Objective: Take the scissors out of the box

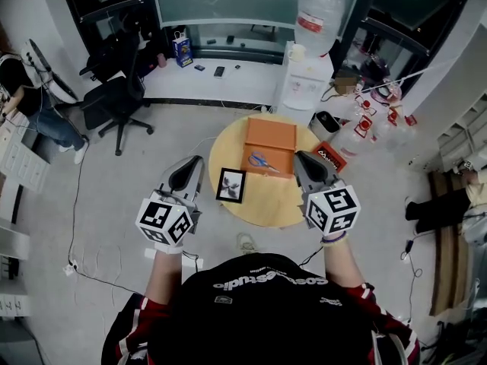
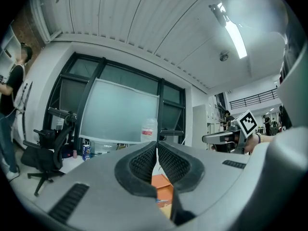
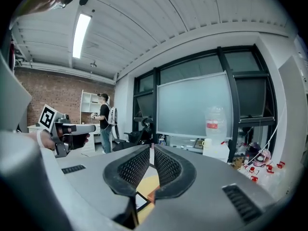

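Grey office floor is seen around a round wooden desk (image 1: 262, 207) in the head view. An orange box (image 1: 272, 134) is laid flat on the desk and is split by a seam into a far half and a near half. The scissors (image 1: 262, 160) are lying on the box's near half, not yet taken out. They are small, with blue handles toward the box's left edge and thin pale blades pointed toward its right edge. A framed picture (image 1: 230, 185) is laid just beside the box's near left corner. A water dispenser (image 1: 308, 82) is stood beyond the box's far right corner, off the desk. An office chair (image 1: 114, 105) is placed well to the box's left.

The left tongs (image 1: 196, 162) are held left of the box, apart from it. The right tongs (image 1: 299, 158) are held just beside its near right corner; contact cannot be told. In each gripper view the jaws are seen clenched tip to tip, with nothing gripped.

The scissors are shown plainly by the head view only. In the left gripper view only an orange strip of the box is glimpsed under the jaws, and the right tongs' marker cube (image 2: 246, 123) is seen off to the right. In the right gripper view an orange corner and a corner of the framed picture are glimpsed. A person (image 3: 103, 121) standing near a brick wall (image 3: 48, 95) is also seen there, neither being shown by the head view.
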### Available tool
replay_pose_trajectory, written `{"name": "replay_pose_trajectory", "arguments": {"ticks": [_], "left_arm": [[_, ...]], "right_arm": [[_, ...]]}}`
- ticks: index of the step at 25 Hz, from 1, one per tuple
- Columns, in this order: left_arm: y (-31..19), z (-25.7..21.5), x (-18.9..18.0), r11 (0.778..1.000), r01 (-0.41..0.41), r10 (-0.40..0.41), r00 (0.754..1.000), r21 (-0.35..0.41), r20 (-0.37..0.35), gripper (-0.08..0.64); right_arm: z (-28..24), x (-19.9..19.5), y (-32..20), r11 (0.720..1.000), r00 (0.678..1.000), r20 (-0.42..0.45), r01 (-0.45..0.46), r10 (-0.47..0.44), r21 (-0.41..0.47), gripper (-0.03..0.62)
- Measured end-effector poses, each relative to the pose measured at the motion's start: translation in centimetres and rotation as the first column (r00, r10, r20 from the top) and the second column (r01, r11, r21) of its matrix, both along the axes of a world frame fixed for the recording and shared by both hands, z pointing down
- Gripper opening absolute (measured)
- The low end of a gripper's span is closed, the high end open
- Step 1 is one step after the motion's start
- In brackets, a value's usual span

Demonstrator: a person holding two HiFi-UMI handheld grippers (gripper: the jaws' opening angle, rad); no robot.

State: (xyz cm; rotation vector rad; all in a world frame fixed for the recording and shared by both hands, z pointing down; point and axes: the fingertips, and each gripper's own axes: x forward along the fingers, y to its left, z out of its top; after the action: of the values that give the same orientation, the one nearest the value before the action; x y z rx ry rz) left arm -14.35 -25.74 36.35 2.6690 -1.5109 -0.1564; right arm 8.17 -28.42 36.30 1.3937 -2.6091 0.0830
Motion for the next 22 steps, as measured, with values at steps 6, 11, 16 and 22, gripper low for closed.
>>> {"name": "replay_pose_trajectory", "arguments": {"ticks": [6,11,16,22], "left_arm": [[-0.3,0.4,0.5,1.0,0.003,-0.003,1.0,-0.007,-0.003,0.026],[-0.6,1.3,0.5,1.0,0.008,-0.008,1.0,-0.02,-0.002,0.026],[-1.6,1.8,0.9,1.0,0.0,0.001,0.999,-0.019,0.038,0.026],[-2.9,2.7,1.5,1.0,-0.004,0.005,0.998,-0.019,0.062,0.026]], "right_arm": [[0.4,-0.4,-0.9,0.999,1.0,0.001,0.03,-0.03,-0.013,0.121],[2.0,-0.9,-2.0,0.998,0.999,-0.006,0.052,-0.052,-0.044,0.121],[4.2,-0.7,-3.7,0.996,0.997,-0.044,0.058,-0.061,-0.071,0.121],[8.4,0.0,-6.0,0.99,0.994,-0.085,0.058,-0.069,-0.132,0.121]]}}
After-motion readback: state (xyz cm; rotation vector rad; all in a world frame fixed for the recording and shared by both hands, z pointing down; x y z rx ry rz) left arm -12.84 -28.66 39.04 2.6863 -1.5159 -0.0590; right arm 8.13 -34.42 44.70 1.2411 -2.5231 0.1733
